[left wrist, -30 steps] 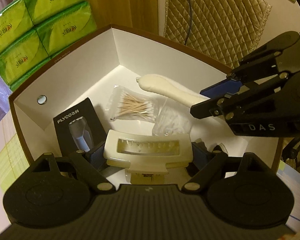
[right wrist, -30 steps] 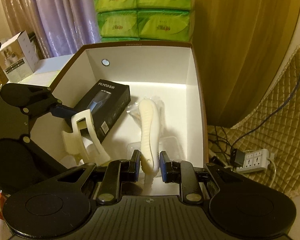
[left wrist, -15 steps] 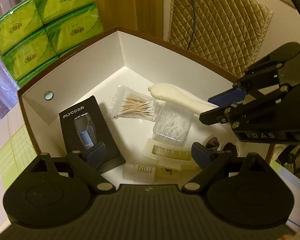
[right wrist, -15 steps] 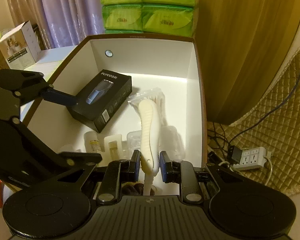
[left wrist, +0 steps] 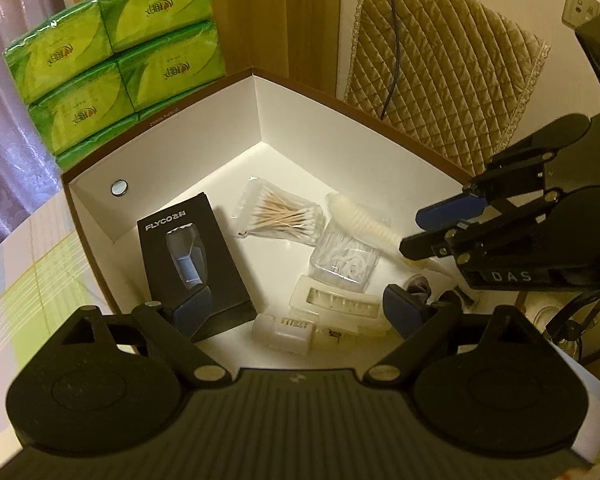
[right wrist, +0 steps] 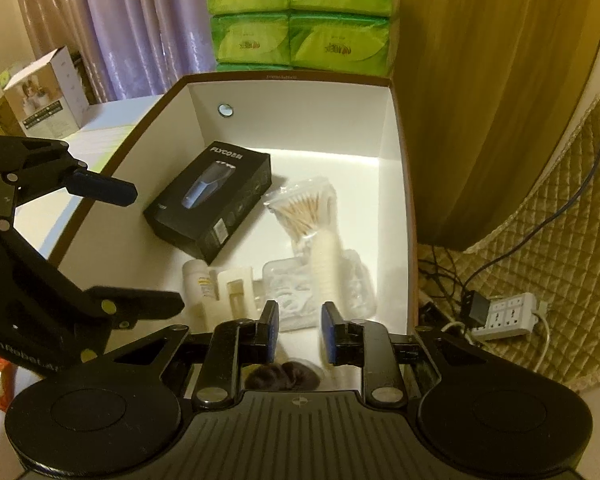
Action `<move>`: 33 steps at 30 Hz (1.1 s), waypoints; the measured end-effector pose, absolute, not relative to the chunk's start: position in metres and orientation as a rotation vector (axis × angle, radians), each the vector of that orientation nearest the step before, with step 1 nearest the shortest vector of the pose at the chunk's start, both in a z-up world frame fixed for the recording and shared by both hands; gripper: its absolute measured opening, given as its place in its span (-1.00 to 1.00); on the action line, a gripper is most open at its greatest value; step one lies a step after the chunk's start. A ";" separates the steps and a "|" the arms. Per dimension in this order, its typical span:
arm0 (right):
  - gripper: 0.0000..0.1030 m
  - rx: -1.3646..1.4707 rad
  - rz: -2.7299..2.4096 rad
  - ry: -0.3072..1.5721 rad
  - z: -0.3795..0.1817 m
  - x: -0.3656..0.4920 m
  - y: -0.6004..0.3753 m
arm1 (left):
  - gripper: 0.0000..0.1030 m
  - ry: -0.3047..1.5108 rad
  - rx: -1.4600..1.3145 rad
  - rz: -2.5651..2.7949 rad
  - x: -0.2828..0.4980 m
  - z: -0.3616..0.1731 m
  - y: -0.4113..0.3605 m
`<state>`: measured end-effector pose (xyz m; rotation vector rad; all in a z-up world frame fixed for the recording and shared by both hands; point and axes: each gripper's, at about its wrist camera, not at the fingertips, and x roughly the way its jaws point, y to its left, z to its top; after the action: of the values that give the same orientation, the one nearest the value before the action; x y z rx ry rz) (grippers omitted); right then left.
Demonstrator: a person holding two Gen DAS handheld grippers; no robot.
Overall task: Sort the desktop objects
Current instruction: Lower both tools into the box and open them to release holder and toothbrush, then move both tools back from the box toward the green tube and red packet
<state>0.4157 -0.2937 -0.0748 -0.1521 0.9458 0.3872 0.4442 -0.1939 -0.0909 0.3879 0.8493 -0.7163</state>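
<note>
A white box with a brown rim [left wrist: 160, 128] [right wrist: 396, 128] holds a black FLYCO shaver carton [left wrist: 192, 256] [right wrist: 212, 208], a bag of cotton swabs [left wrist: 280, 216] [right wrist: 304, 208], a clear plastic case [left wrist: 348, 260] [right wrist: 288, 292], a cream hair clip [left wrist: 336, 304] [right wrist: 236, 288], a small white bottle [left wrist: 284, 330] [right wrist: 198, 284] and dark hair ties [right wrist: 284, 374]. A cream brush [left wrist: 360, 222] [right wrist: 326, 260] lies blurred across the clear case. My left gripper [left wrist: 298, 310] [right wrist: 144, 248] hangs open and empty over the box's near side. My right gripper [right wrist: 300, 332] [left wrist: 428, 228] is open, its pads either side of the brush handle.
Green tissue packs [left wrist: 112, 40] [right wrist: 300, 16] are stacked behind the box. A quilted cushion [left wrist: 440, 72] and a power strip [right wrist: 508, 316] with cables lie to the right. A white carton [right wrist: 44, 96] stands on the table at the left. A checked tablecloth [left wrist: 28, 280] covers the table.
My left gripper let go of the cream hair clip, which now lies in the box, and pulled back. My right gripper's fingers parted and released the brush onto the clear case.
</note>
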 end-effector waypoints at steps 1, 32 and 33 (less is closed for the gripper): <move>-0.18 -0.151 0.387 0.942 -0.074 0.414 -0.294 | 0.76 0.848 0.383 -0.715 0.443 -0.089 -0.193; 0.92 -0.047 0.370 0.871 -0.039 0.358 -0.304 | 0.94 0.863 0.312 -0.599 0.389 -0.050 -0.159; 0.92 -0.041 0.368 0.869 -0.037 0.356 -0.304 | 0.95 0.862 0.312 -0.594 0.387 -0.049 -0.158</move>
<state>0.3561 -0.3042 -0.0371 -0.0406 0.8686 0.3680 0.3868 -0.1577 -0.0488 0.3124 0.8622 -0.5940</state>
